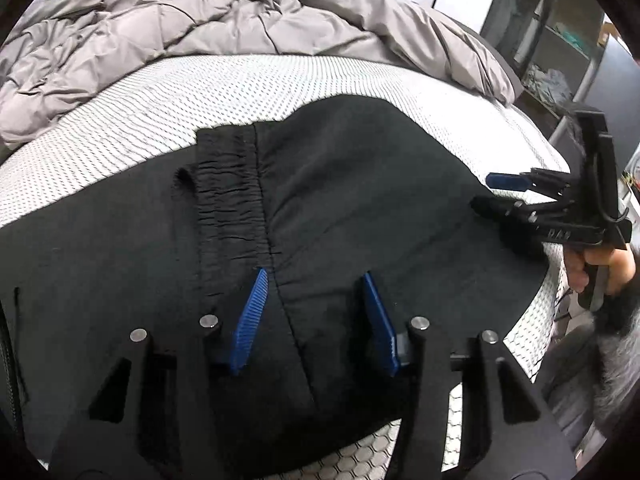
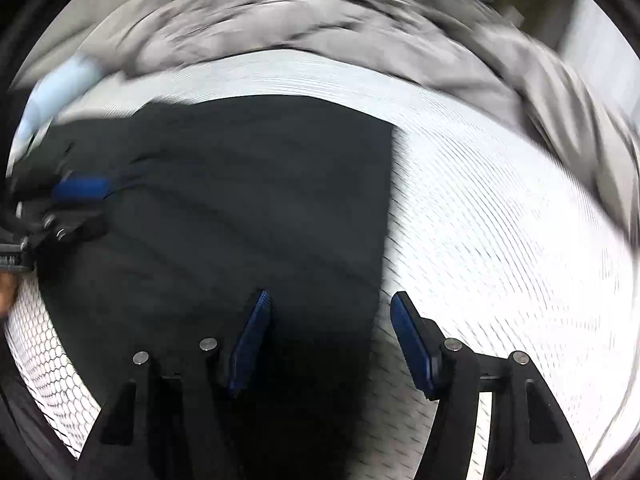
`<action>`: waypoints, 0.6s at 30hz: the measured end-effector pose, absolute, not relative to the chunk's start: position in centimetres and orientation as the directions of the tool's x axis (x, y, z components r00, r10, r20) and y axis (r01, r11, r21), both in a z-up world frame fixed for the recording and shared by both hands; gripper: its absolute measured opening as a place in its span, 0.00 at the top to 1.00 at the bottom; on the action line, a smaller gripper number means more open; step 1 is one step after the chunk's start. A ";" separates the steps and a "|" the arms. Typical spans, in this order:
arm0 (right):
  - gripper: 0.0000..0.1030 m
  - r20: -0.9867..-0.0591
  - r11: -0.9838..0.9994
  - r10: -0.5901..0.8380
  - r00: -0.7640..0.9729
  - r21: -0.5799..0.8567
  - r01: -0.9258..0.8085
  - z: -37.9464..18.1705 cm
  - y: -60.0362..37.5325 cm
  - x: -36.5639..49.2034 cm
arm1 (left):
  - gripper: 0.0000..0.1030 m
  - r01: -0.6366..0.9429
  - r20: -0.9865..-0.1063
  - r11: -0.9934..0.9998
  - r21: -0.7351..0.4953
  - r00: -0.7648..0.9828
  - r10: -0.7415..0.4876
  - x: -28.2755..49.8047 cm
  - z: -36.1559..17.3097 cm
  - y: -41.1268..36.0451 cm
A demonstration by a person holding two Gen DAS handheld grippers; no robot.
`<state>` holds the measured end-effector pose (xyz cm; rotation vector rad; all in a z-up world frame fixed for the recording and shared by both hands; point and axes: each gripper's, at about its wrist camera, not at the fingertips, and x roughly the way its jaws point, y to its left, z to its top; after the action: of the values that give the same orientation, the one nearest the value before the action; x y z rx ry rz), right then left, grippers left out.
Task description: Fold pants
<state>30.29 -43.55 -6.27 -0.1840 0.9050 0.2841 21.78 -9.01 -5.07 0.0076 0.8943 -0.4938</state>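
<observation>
Black pants spread flat on the mattress, already doubled, gathered waistband facing up near the middle of the left-wrist view. Judged as mid-fold, ahead of another fold across the length.

Left gripper poised over the cloth just below the waistband, jaws parted, blue pads straddling a seam, nothing pinched. Right gripper low over the straight right edge of the pants, jaws likewise apart and empty, one pad over cloth, the other over bare mattress; right-wrist view badly smeared, so contact with the fabric not to be told.

For a clean fold: best to pinch all layers together at matching edges, lift both sides level, and carry them over without dragging the lower layer.

Cloth thin, matte, limp, lightly creased; elastic puckered into fine ridges. Mattress cover white, dotted mesh on top, honeycomb weave on the side. Pads ribbed, wedge-shaped. Grey quilted blanket rumpled beyond, well apart from the pants.
</observation>
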 end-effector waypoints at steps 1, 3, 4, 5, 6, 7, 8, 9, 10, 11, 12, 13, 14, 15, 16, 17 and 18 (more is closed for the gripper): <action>0.43 -0.782 0.949 0.181 0.597 -0.020 -0.314 -5.7 -43.8 30.2 | 0.54 0.412 -0.736 0.889 -0.199 0.536 -0.414 21.7 -4.4 -9.0; 0.45 -0.744 0.941 0.221 0.631 -0.006 -0.338 -4.2 -43.0 30.1 | 0.54 0.421 -0.713 0.885 -0.199 0.557 -0.425 22.1 -3.2 -9.8; 0.45 -0.731 0.927 0.264 0.629 0.013 -0.374 -3.6 -41.9 29.6 | 0.54 0.421 -0.715 0.888 -0.187 0.562 -0.417 22.9 -2.8 -10.6; 0.45 -0.728 0.916 0.294 0.619 0.029 -0.401 -3.3 -41.0 29.8 | 0.54 0.418 -0.718 0.890 -0.183 0.561 -0.411 23.6 -2.8 -11.2; 0.45 -0.730 0.900 0.325 0.602 0.044 -0.433 -3.3 -39.4 30.6 | 0.54 0.417 -0.727 0.890 -0.184 0.552 -0.409 24.7 -3.0 -11.9; 0.45 -0.735 0.891 0.337 0.588 0.047 -0.452 -3.6 -38.5 30.9 | 0.55 0.410 -0.743 0.892 -0.189 0.535 -0.403 25.9 -3.7 -12.5; 0.45 -0.746 0.880 0.343 0.571 0.042 -0.474 -4.2 -37.2 31.5 | 0.57 0.405 -0.759 0.894 -0.192 0.516 -0.397 26.8 -4.4 -12.9; 0.45 -0.761 0.875 0.331 0.559 0.025 -0.484 -5.0 -36.3 32.5 | 0.59 0.402 -0.776 0.895 -0.191 0.497 -0.389 27.5 -5.2 -13.1; 0.46 -0.790 0.874 0.293 0.539 -0.007 -0.486 -6.4 -35.4 33.5 | 0.63 0.412 -0.779 0.891 -0.193 0.488 -0.394 27.7 -5.7 -12.9; 0.49 -0.805 0.874 0.269 0.529 -0.027 -0.485 -7.2 -35.0 34.5 | 0.68 0.420 -0.773 0.885 -0.203 0.486 -0.408 27.7 -5.9 -12.5; 0.51 -0.813 0.872 0.245 0.529 -0.054 -0.486 -7.8 -35.3 34.8 | 0.70 0.424 -0.769 0.880 -0.215 0.481 -0.420 27.5 -5.9 -11.9; 0.51 -0.805 0.872 0.235 0.545 -0.072 -0.483 -8.0 -35.9 34.8 | 0.70 0.431 -0.763 0.871 -0.236 0.473 -0.441 27.2 -5.8 -11.2; 0.51 -0.803 0.881 0.221 0.554 -0.080 -0.467 -7.8 -37.0 34.4 | 0.70 0.431 -0.757 0.867 -0.248 0.472 -0.452 27.0 -5.7 -10.6; 0.51 -0.798 0.897 0.183 0.574 -0.104 -0.431 -7.5 -38.2 34.3 | 0.70 0.426 -0.757 0.868 -0.254 0.471 -0.452 26.6 -5.5 -10.1; 0.51 -0.788 0.914 0.140 0.600 -0.130 -0.384 -7.3 -39.8 34.4 | 0.70 0.423 -0.758 0.870 -0.252 0.473 -0.449 26.5 -5.3 -9.9; 0.50 -0.783 0.931 0.118 0.611 -0.127 -0.343 -7.2 -41.3 34.4 | 0.70 0.417 -0.756 0.874 -0.247 0.481 -0.443 26.3 -5.0 -9.7; 0.50 -0.780 0.940 0.147 0.608 -0.082 -0.332 -7.1 -42.5 34.3 | 0.70 0.403 -0.748 0.884 -0.238 0.504 -0.431 26.1 -4.3 -9.5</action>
<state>34.33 -42.45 -7.06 -0.2274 0.8763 0.2790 26.11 -9.52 -4.31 -0.0340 0.9130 -0.5032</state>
